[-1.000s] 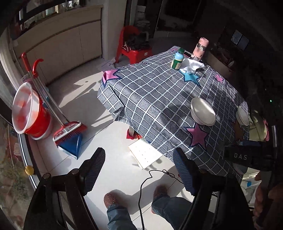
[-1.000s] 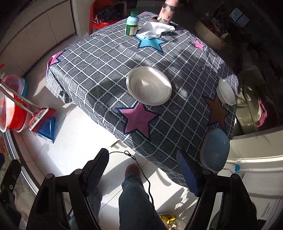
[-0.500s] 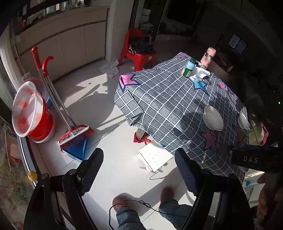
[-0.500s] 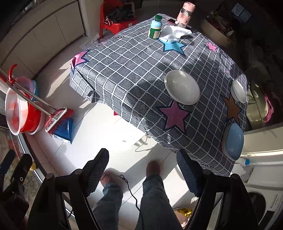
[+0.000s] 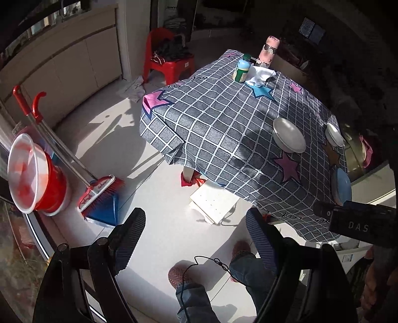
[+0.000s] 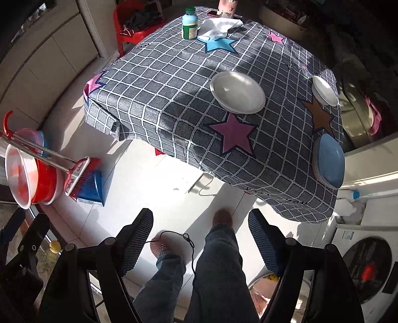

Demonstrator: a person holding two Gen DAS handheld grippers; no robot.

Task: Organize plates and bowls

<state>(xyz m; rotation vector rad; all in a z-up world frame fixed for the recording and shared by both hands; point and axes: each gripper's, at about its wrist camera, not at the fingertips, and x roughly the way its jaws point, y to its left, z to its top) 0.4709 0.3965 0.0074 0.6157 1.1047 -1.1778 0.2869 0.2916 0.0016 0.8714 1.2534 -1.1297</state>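
Note:
A large white plate (image 6: 237, 92) lies on the grey checked tablecloth (image 6: 174, 82). A small white bowl stack (image 6: 324, 90) sits near the far right edge. A blue plate (image 6: 329, 161) rests at the near right corner. The same white plate (image 5: 288, 134), white bowl (image 5: 335, 135) and blue plate (image 5: 342, 185) show in the left wrist view. My left gripper (image 5: 195, 233) is open and empty, held above the floor short of the table. My right gripper (image 6: 200, 234) is open and empty, also above the floor.
A green-capped bottle (image 6: 190, 23), a white cloth (image 6: 220, 27) and a pink flask (image 5: 268, 51) stand at the table's far end. A red bucket (image 5: 37, 174), broom and dustpan (image 5: 102, 198) sit on the floor at left. A washing machine (image 6: 368, 268) stands at right.
Both grippers swung about in front of the table: the table shrank in view half a second ago and is now nearer again. Both stay open and empty.

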